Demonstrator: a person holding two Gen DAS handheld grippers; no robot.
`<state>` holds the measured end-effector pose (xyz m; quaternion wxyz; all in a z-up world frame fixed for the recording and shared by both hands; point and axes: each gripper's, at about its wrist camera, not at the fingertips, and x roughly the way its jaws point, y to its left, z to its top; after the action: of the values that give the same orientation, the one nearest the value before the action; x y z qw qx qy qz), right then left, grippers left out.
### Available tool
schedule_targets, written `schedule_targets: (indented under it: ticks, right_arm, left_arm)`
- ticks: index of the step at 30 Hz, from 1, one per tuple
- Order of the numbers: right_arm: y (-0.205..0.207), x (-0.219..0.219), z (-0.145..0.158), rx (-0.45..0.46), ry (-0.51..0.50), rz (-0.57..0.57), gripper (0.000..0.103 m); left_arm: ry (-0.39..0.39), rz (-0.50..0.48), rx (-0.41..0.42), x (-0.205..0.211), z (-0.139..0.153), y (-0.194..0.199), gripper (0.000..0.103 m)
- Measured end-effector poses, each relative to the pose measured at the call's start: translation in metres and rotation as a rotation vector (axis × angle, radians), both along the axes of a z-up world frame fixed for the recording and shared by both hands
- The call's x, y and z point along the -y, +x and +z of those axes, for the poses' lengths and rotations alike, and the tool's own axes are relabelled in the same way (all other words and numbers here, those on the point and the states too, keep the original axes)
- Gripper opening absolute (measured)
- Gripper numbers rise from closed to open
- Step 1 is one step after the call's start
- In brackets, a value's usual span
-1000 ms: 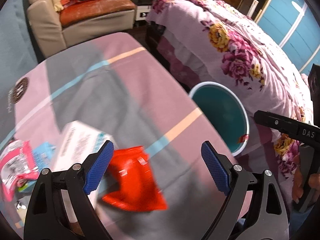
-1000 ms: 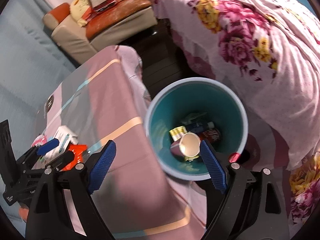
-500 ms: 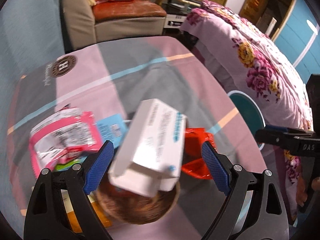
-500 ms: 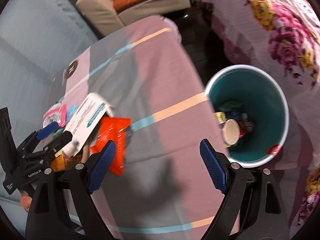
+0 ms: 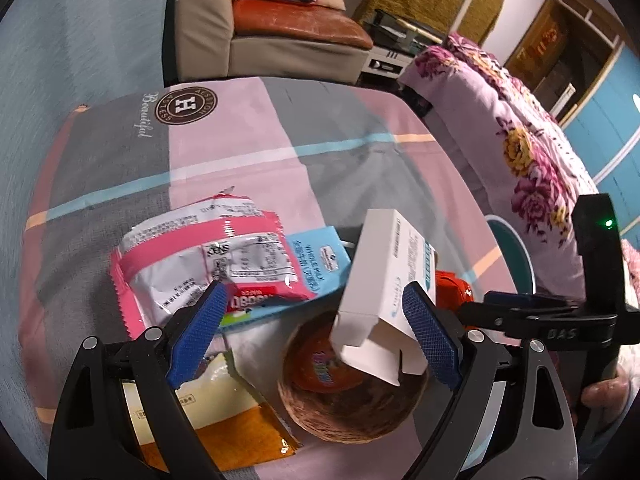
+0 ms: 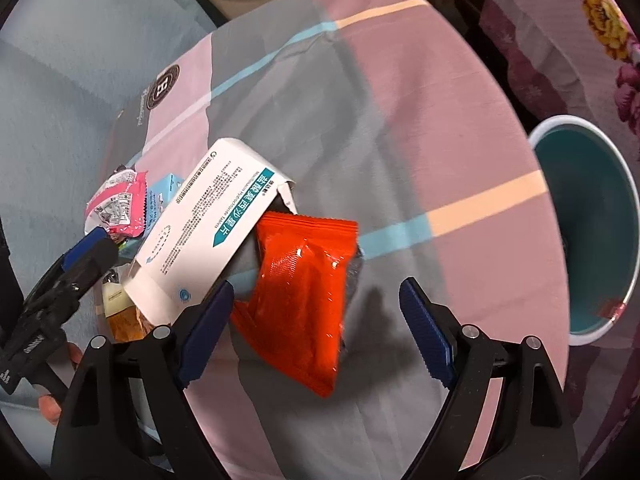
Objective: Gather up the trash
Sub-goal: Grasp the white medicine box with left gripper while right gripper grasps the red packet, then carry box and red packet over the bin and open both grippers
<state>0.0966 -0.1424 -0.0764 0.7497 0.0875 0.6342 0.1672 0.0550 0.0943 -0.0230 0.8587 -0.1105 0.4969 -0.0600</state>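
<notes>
Tablecloth, orange packet between closing right gripper

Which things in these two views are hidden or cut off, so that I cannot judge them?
- Trash bin: right wrist view, frame edge cuts it; contents unseen.
- Woven bowl: left wrist view, white box covers part of it; orange item inside unclear.
- Yellow packet: left gripper frame hides its lower part.
- Orange packet: front print not visible.

A matt cloth covered the table, a glossy orange foil packet and crinkled pink wrapper lay by a matt cardboard box, woven basket alongside.
</notes>
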Motion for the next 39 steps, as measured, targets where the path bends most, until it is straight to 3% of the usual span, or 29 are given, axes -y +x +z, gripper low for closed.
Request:
schedule_targets:
  ticks: [2,4,6,8,18,25,27,31,39]
  right_arm:
    - [0.002,-0.005,-0.006,-0.014,-0.003,0.015,0.067]
    - [0.004,-0.007,-0.011,-0.028,-0.002,0.02,0.063]
    - [0.003,-0.008,-0.014,-0.028,-0.001,0.033,0.041]
    - [0.001,-0.007,-0.011,-0.014,0.025,0.038,0.027]
    - [0.0,0.034,0.012,0.064,0.024,-0.043,0.025]
    - [0.003,0.06,0.025,0.113,0.015,-0.072,0.025]
    - [0.003,0.067,0.028,0.126,0.018,-0.079,0.025]
    - [0.002,0.077,0.03,0.143,0.02,-0.095,0.025]
    - [-0.004,0.092,0.03,0.158,0.034,-0.122,0.025]
  left_arm:
    - [-0.003,0.002,-0.001,-0.002,-0.001,0.002,0.09]
    - [-0.006,0.0,-0.003,-0.001,-0.001,0.004,0.09]
    - [-0.004,-0.012,-0.007,0.002,-0.001,0.005,0.09]
    - [0.013,-0.039,-0.006,0.01,0.0,0.007,0.09]
    - [0.202,-0.261,-0.049,0.084,-0.01,0.024,0.09]
    - [0.332,-0.293,-0.111,0.104,-0.034,0.039,0.09]
    - [0.332,-0.292,-0.109,0.106,-0.034,0.04,0.089]
    - [0.311,-0.29,-0.091,0.106,-0.029,0.038,0.069]
    - [0.207,-0.237,-0.066,0.101,-0.015,0.035,0.065]
